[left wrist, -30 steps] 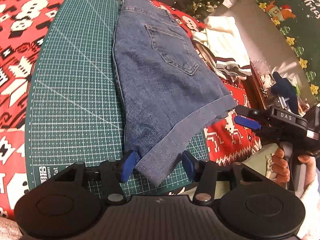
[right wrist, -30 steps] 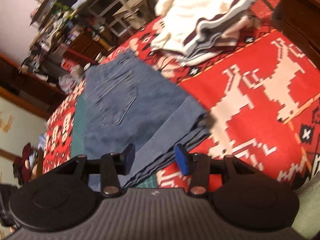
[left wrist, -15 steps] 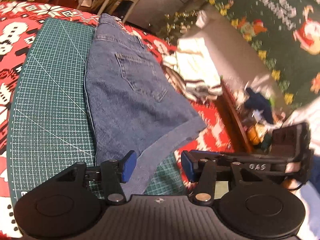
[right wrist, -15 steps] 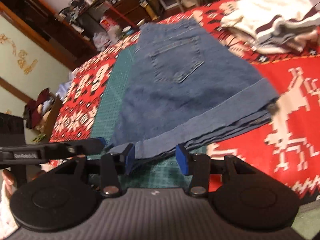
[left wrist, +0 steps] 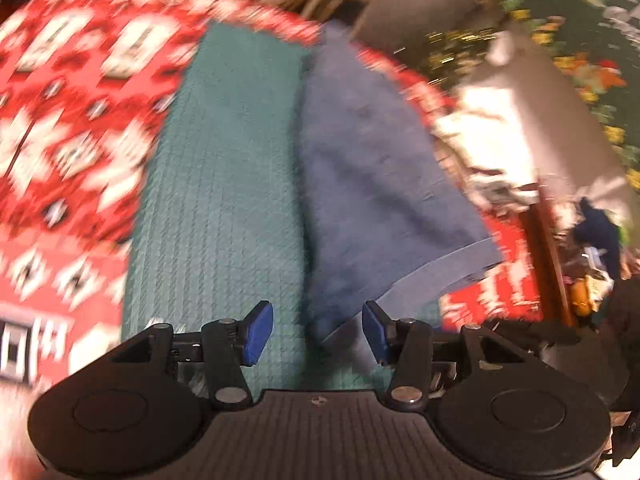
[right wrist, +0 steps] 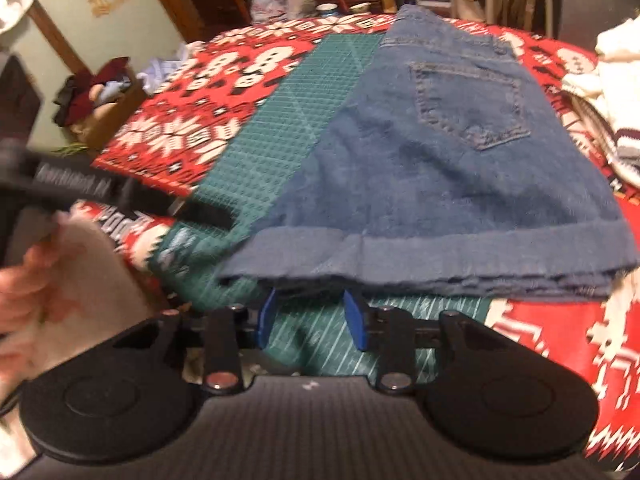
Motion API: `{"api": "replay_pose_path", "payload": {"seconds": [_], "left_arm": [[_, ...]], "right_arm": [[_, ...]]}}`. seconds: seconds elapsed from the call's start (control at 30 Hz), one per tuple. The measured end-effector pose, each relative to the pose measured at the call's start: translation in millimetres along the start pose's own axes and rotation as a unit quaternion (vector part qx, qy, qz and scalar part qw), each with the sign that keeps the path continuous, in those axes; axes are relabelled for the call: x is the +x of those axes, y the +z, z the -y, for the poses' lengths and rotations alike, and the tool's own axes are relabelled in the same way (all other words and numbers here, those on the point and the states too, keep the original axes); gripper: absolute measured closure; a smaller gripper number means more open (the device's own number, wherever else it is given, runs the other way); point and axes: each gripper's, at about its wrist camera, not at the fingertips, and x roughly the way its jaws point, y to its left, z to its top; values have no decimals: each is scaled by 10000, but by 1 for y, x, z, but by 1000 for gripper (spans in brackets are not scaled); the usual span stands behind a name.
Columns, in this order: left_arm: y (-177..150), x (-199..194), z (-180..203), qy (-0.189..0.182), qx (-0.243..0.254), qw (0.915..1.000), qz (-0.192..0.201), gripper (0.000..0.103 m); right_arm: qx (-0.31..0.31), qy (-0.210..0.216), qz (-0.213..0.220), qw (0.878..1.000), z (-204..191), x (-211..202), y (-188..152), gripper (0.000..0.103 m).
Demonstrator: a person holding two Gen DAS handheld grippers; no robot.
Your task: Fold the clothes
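Your right gripper (right wrist: 312,318) is closing just below the cuffed hem, nothing between its two blue pads. Your left gripper (left wrist: 318,334) stands open, the hem's corner between its pads, unpinched. One pair of folded denim shorts (right wrist: 440,168) lies partly on one green cutting mat (right wrist: 280,136), over one red patterned tablecloth (right wrist: 208,112). Beyond, one cream striped garment (right wrist: 612,80).
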Motion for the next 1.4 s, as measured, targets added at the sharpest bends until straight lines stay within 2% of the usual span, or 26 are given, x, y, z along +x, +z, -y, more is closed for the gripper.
{"api": "replay_pose_path", "payload": {"seconds": [0.07,0.2,0.3,0.4,0.5,0.53,0.63,0.7,0.8,0.9,0.93,1.07,1.23,1.4], "left_arm": [[-1,-1,-4,-70,-123,9999,-94,55],[-5,3,8,100,222,9995,-187,55],[-8,7,15,-17,452,9987,-240,55],[-10,8,21,-69,641,9978,-173,52],[-8,18,26,267,689,9972,-152,52],[-7,21,26,262,635,9975,-148,52],[-2,29,23,-56,399,9990,-201,52],[0,36,24,-74,358,9990,-275,52],[-1,50,30,247,460,9978,-398,52],[-2,52,37,578,652,9959,-240,62],[-3,51,37,696,671,9951,-191,76],[-5,41,19,916,231,9955,-110,96],[-7,30,9,1022,-59,9947,-13,98],[-10,17,-4,747,-506,9959,-27,99]], "right_arm": [[126,-97,148,9998,3,1,5,63],[497,-171,545,9971,12,-4,15,63],[722,-241,751,9943,18,-4,22,63],[897,-278,758,9927,23,4,29,63],[1040,-228,702,9918,28,6,31,63],[1050,-206,707,9917,29,5,31,63],[1027,-181,735,9918,26,4,31,63],[1025,-180,742,9918,24,5,31,63],[1069,-181,742,9913,24,5,31,63],[1135,-212,754,9904,27,4,31,63],[1158,-218,766,9901,29,3,30,63],[1322,-274,784,9877,38,2,29,63],[1517,-309,877,9840,50,-9,24,63],[1924,-298,1053,9752,73,-29,15,62]]}}
